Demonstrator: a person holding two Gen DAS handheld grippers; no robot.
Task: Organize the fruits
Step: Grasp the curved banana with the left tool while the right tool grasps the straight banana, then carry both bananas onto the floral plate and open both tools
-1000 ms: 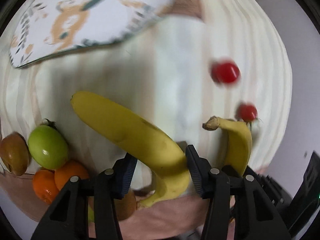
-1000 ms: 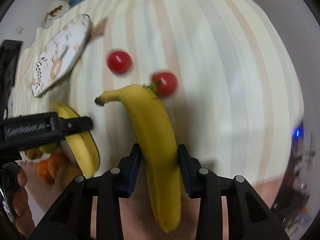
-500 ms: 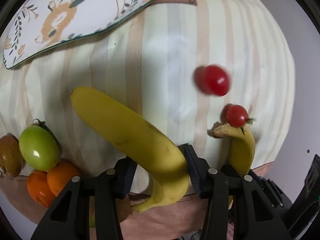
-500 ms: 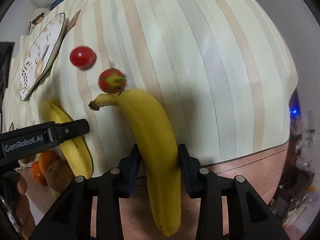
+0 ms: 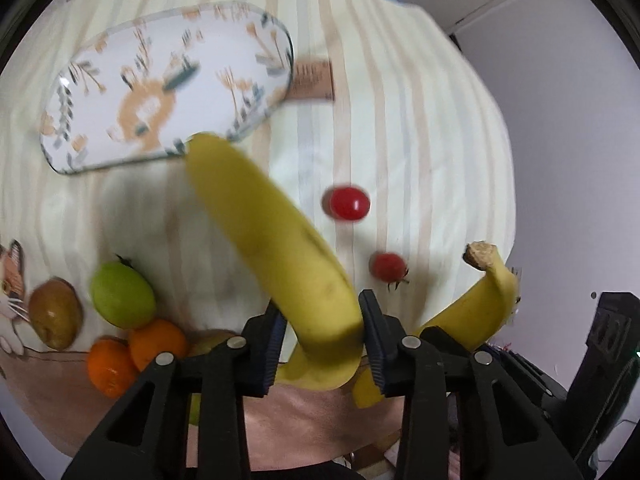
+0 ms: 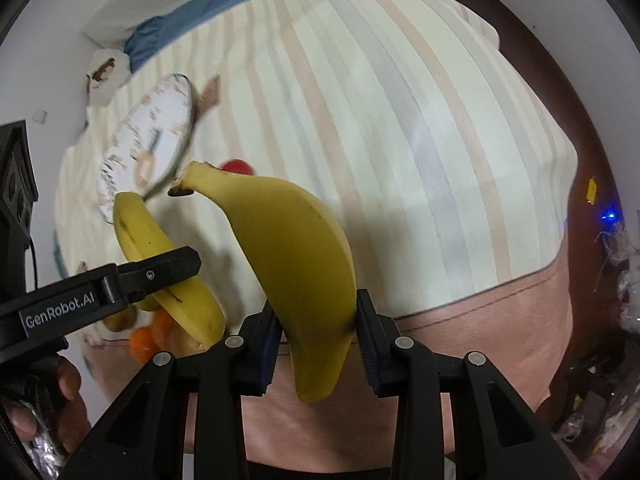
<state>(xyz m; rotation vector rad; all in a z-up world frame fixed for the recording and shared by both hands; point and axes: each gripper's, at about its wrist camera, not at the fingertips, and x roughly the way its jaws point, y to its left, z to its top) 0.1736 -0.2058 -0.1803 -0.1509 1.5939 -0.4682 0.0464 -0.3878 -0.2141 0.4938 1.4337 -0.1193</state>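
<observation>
Both bananas now lifted off the striped cloth point(image 6: 400, 128) vs earlier. L gripper point(image 5: 322, 344), jaws just closing, clamps banana point(image 5: 272, 248); R gripper point(image 6: 316, 344) clamps other banana point(image 6: 296, 256). On cloth: 2 cherry tomatoes point(image 5: 347, 203), 2 oranges point(image 5: 158, 344), 1 green fruit point(image 5: 122, 295), 1 brownish fruit point(image 5: 56, 314). Patterned tray point(image 5: 132, 56) holds nothing

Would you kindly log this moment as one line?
left hand-held gripper: shut on banana | right hand-held gripper: shut on second banana | tray: bare
</observation>
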